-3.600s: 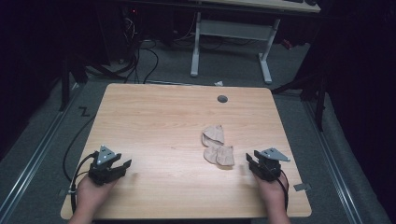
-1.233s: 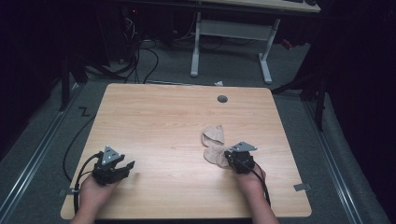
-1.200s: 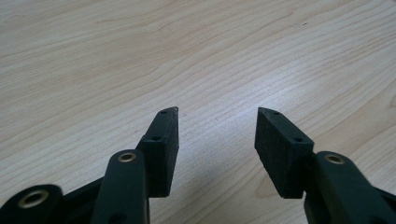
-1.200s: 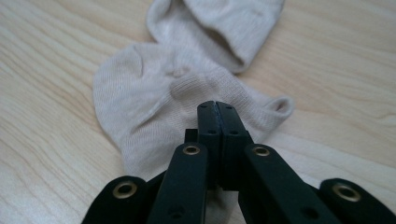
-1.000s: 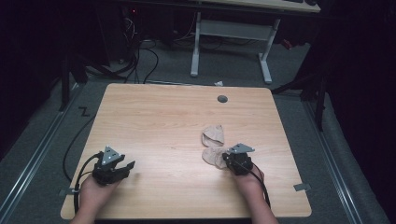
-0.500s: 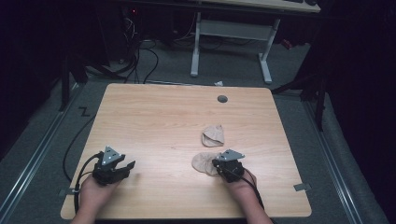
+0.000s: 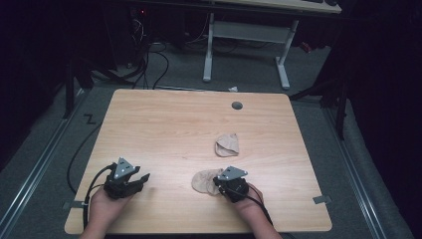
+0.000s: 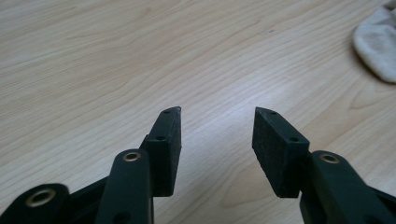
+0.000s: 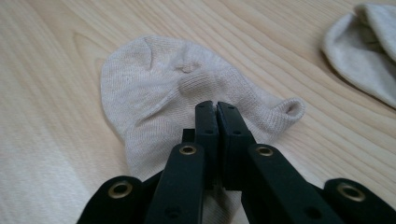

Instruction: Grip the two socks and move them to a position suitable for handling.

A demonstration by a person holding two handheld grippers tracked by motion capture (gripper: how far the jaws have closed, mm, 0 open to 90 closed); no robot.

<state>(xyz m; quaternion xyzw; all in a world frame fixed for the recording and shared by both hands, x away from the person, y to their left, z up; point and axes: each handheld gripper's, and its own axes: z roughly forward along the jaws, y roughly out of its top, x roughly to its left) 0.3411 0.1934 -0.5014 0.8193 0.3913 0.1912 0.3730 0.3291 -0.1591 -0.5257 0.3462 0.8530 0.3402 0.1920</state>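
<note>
While the right gripper (image 9: 216, 108) pinches it, the beige sock (image 9: 154, 88) lies rumpled

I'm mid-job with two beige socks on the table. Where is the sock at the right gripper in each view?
High view: the near sock lies low and centre, just left of the right gripper.
Left gripper view: the sock at the top right edge; I cannot tell which one it is.
Right gripper view: centre, the jaws pinching its fabric.
Shared landmark: the far sock, top right in the right gripper view.

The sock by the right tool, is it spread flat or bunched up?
Bunched: the sock is puckered into a ridge where the right tool pinches it.
</note>
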